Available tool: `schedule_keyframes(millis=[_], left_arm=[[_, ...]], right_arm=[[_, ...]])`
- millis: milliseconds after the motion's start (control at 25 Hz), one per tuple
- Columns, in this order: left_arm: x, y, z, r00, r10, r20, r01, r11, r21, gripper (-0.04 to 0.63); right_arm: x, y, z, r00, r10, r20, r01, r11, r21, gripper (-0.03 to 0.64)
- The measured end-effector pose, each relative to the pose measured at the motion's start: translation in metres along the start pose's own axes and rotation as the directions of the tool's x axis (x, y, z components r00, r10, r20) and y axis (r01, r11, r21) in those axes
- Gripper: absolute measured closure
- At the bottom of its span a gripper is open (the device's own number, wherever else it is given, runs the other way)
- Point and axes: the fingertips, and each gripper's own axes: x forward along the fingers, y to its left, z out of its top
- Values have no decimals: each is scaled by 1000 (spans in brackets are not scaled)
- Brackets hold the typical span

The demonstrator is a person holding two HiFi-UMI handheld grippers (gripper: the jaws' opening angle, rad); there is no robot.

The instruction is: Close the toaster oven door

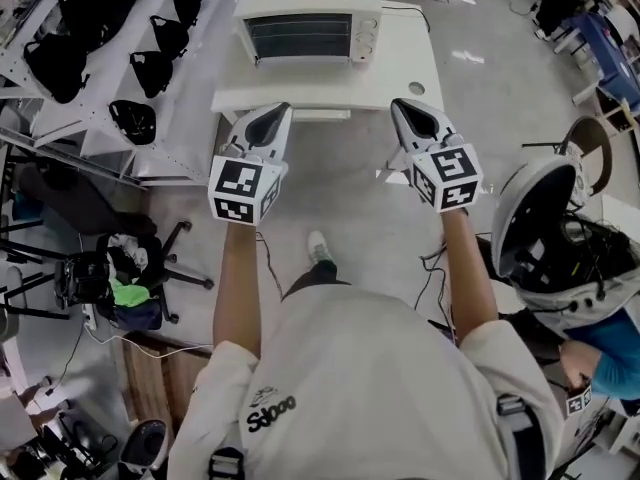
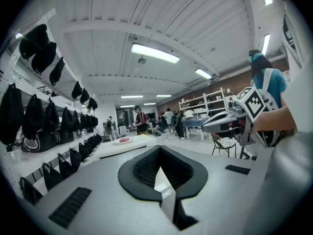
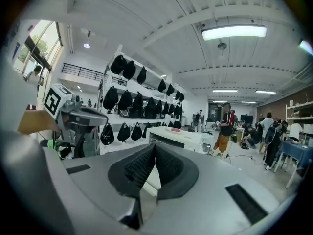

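Left claw (image 1: 278, 111) clenched, empty | right claw (image 1: 402, 107) clenched, empty | toaster oven (image 1: 310, 28) ahead | shirt print (image 1: 270, 411) unclear

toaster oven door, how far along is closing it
Done: the toaster oven door appears to stand upright against the front, so it looks shut already. In hand: nothing. The left gripper and right gripper are both shut and empty, held short of the table and touching nothing. Left: apparently nothing, though this angle cannot confirm that the door is fully latched.
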Motion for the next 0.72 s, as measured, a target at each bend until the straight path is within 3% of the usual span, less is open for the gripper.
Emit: schedule_keyframes(millis=[160,400,720], left_arm=[[34,51,-15,1000,-11,-18,10,1000,-21,583],[80,91,-59,997,-30,-74,24,997,-79,583],[120,97,-128,985,5,-174,-34,985,-167,583]], right_arm=[[60,-12,-10,999,-9,-51,10,1000,20,606],[122,-28,-64,986,18,-165,-5,997,78,598],[170,-37,-189,922,135,-362,-72,981,182,518]])
